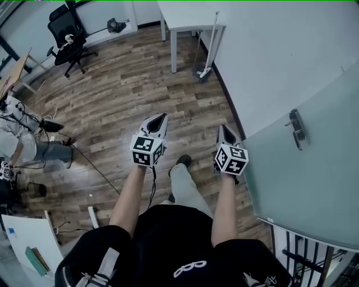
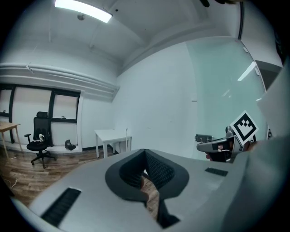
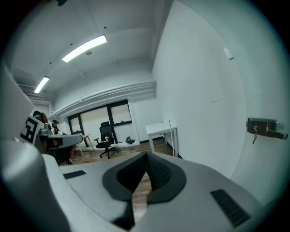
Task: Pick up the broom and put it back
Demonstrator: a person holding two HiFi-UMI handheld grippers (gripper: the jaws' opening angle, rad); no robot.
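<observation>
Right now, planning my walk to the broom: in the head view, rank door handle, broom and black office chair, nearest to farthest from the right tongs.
1. Door handle, on the glass door just right of the right tongs.
2. Broom, ahead, beside the white table.
3. Black office chair, far off at the upper left.
</observation>
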